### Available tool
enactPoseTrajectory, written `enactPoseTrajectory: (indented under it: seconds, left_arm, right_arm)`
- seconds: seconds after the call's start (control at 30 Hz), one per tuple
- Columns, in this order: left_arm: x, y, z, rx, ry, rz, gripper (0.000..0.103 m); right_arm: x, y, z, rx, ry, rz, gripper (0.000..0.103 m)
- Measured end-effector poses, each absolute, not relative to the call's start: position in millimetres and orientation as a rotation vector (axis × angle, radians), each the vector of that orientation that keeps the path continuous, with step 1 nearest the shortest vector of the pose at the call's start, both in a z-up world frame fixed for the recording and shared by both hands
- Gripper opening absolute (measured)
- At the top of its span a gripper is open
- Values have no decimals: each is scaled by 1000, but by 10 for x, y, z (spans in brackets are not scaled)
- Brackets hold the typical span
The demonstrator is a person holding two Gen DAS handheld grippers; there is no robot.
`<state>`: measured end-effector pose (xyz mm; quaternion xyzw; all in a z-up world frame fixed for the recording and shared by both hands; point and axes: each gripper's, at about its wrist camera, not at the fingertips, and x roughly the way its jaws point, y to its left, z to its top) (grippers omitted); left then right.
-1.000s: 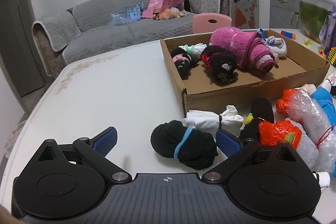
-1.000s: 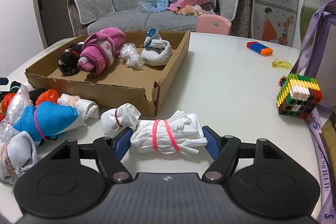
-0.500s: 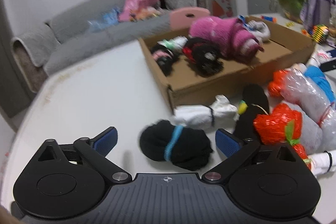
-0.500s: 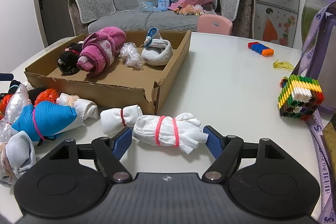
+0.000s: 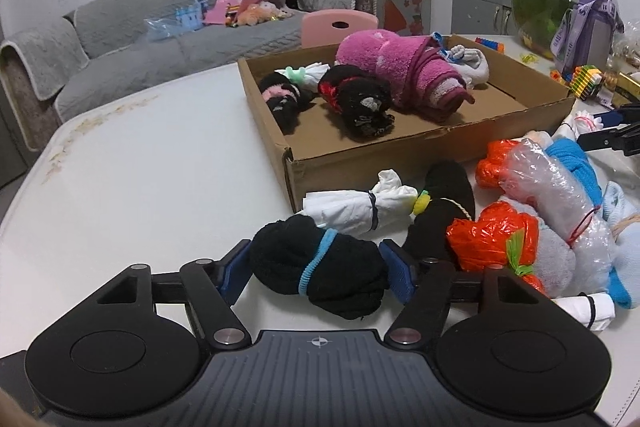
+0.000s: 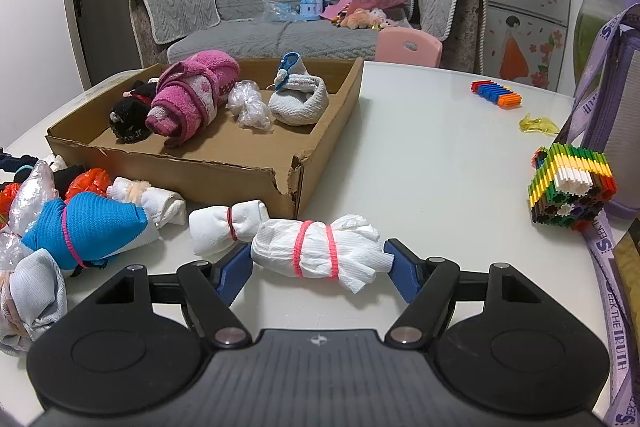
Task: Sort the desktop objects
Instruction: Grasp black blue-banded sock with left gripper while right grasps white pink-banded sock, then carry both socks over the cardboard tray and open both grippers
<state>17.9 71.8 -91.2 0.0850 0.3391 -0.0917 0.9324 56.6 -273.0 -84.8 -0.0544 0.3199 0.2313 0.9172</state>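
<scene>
Crosswise between the closing jaws of the left gripper (image 5: 318,273), pads at its two ends, lies the black rolled sock bundle with a blue band (image 5: 320,273), just short of the shallow brown cardboard box (image 5: 400,157); the right gripper (image 6: 318,265), also closing, likewise brackets a white cloth roll with pink bands (image 6: 320,253) near that box's front corner.

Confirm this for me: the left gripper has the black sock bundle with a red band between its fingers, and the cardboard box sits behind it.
Not quite. In the left wrist view, the band around the black sock bundle between the closing left gripper's fingers is blue, not red. The cardboard box does sit behind it.
</scene>
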Motion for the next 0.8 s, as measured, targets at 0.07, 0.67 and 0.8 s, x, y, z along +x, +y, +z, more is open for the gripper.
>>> enactPoseTrajectory:
  seconds: [0.07,0.67,0.8]
  left_arm:
    - [160,710,-908,176,692,-181,72]
    - [-73,853,-728,195,684,-141,71]
    - [-145,935,-653,185,678,-131,71]
  right_arm:
    - [566,-2730,-848,-112,658,476,68]
    - [474,-2852,-767,-83,641,483,67]
    - [457,-2892,-749,-74,639,485,67]
